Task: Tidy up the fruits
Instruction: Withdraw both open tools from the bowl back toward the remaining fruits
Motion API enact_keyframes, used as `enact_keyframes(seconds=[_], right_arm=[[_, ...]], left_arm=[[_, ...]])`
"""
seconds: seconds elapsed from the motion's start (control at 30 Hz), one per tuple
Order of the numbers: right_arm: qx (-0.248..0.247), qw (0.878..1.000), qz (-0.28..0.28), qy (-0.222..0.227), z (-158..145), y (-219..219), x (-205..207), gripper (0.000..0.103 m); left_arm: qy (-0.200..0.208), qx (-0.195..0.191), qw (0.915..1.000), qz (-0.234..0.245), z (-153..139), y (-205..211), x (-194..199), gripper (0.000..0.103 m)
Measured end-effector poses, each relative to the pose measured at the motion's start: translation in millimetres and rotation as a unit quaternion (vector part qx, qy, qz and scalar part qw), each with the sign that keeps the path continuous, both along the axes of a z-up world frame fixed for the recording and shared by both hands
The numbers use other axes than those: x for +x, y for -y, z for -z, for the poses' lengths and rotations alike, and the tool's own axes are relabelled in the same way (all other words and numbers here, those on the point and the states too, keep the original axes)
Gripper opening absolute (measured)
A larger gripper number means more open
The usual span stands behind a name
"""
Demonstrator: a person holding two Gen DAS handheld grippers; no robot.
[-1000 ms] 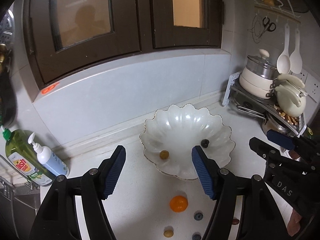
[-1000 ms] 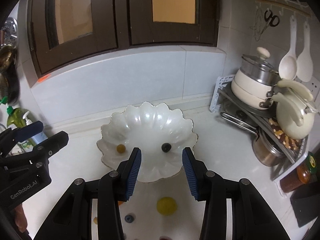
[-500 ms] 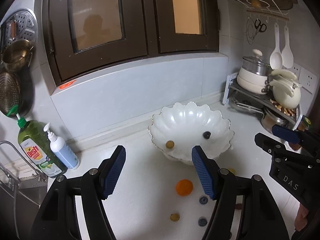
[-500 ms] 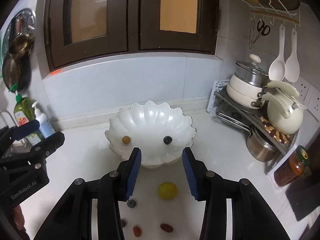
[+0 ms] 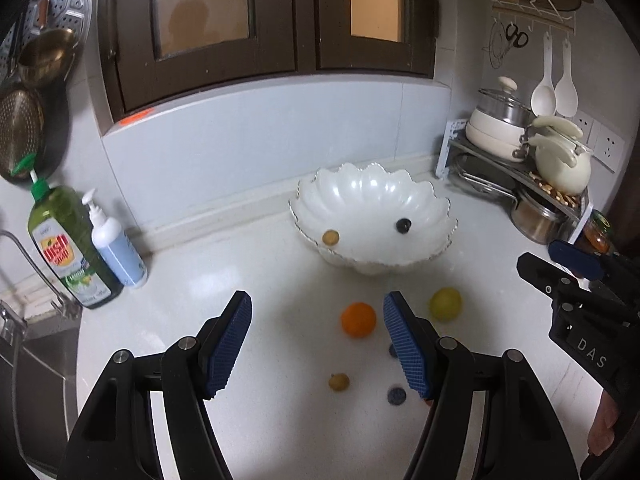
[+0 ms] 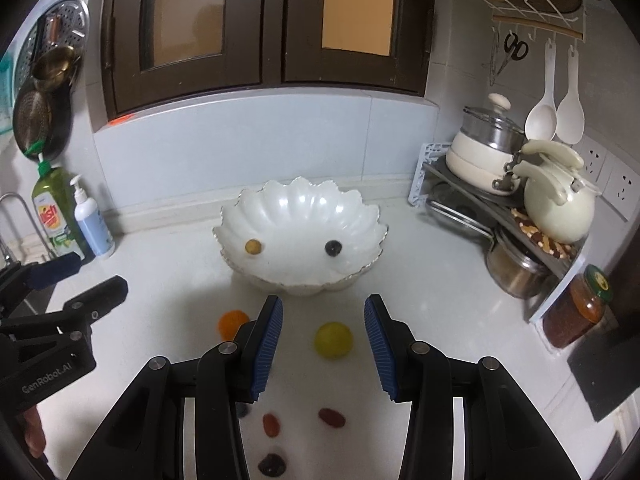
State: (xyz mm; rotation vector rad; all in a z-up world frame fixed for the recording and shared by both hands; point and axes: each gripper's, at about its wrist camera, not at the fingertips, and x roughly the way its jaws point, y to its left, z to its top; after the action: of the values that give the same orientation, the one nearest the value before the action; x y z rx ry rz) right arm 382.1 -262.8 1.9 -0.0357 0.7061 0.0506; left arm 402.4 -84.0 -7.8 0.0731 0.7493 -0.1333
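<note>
Fruits lie in two groups: two small ones inside the white scalloped bowl [image 5: 372, 216], a tan berry [image 5: 331, 237] on its left and a dark berry [image 5: 403, 225] on its right, well apart from each other, and the rest loose on the white table [image 5: 280, 280] in front of the bowl. On the table the left wrist view shows one orange [image 5: 358, 319], one yellow-green round fruit [image 5: 445, 304] to its right, one small tan fruit [image 5: 339, 382] nearer the camera, and one blueberry [image 5: 396, 395] in full, with a second dark one half hidden behind the right finger. The right wrist view adds two red oval fruits [image 6: 271, 424] side by side and one dark fruit [image 6: 272, 465] below them.

The left gripper [image 5: 316, 338] hangs over the table with its jaws wide apart and nothing between the pads; the orange sits beyond them, just inside the right finger. The right gripper [image 6: 323, 346] has its jaws set narrower, also empty, and the yellow-green fruit shows in the gap past them on the table, touching neither pad.

At the table's left stand one green dish soap bottle [image 5: 68, 246] and one white pump bottle [image 5: 114, 246], touching. At the right a rack [image 6: 500, 216] carries one lidded pot and one cream kettle [image 6: 558, 204].
</note>
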Motion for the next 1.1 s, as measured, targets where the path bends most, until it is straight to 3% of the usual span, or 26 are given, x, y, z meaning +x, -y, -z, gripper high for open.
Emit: enact_keyframes(seconds=[0.4,0.8,1.1], right_arm=[[0.032,0.999,0.011,-0.018,23.8,-1.2,-28.3,0.044],[0.033,0.998,0.004,-0.049,49.5,-9.0,-40.9,0.044],[0.049,0.993,-0.014,-0.103,79.5,-17.1,-33.6,0.044]], left_arm=[[0.016,0.026,0.9995,0.010,17.3,0.3,-29.3,0.068],[-0.024,0.035,0.9988,0.022,52.9,-7.1,-44.5,0.067],[-0.050,0.035,0.9977,0.030,73.6,-9.3,-39.3,0.063]])
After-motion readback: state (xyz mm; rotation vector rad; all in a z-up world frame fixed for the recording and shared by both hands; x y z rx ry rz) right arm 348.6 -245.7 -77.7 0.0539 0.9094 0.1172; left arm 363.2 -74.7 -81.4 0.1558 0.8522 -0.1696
